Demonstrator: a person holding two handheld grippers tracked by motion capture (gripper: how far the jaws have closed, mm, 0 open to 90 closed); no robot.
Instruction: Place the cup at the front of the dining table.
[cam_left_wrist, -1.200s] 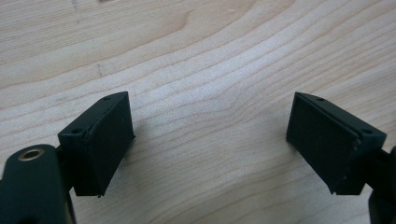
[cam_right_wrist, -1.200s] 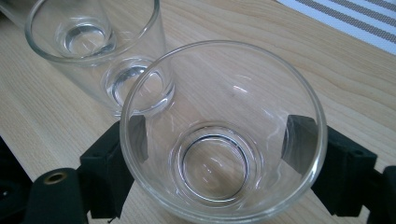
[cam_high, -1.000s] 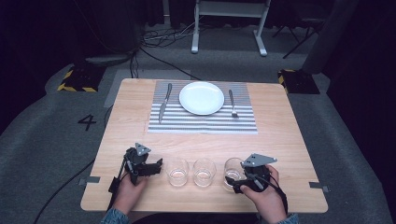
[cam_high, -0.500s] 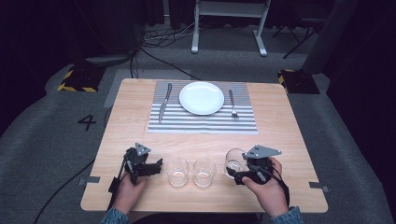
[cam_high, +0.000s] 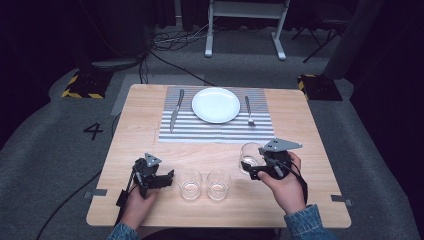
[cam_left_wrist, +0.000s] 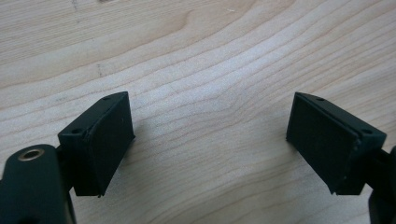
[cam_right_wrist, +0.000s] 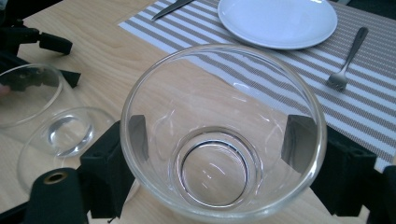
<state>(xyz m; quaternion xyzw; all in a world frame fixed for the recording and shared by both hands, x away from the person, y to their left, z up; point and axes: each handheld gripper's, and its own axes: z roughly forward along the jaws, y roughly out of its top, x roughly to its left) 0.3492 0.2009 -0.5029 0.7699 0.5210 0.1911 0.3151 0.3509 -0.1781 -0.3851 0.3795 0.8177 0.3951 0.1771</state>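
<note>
Right claw (cam_high: 253, 167): clamped on the held glass (cam_high: 249, 157), one pad on each side of its wall, glass raised off the tabletop (cam_high: 140, 125) and tilted.
Held glass: at about 4 o'clock from the plate (cam_high: 216, 104), just off the placemat's (cam_high: 216, 131) near edge.
Left claw (cam_high: 167, 177): jaws spread wide, nothing between them, bare wood beneath.
Other glasses: two (cam_high: 190, 183) (cam_high: 218, 183) upright side by side between the claws.
Cutlery: knife (cam_high: 175, 110) at the plate's 9 o'clock, fork (cam_high: 249, 111) at 3 o'clock.
</note>
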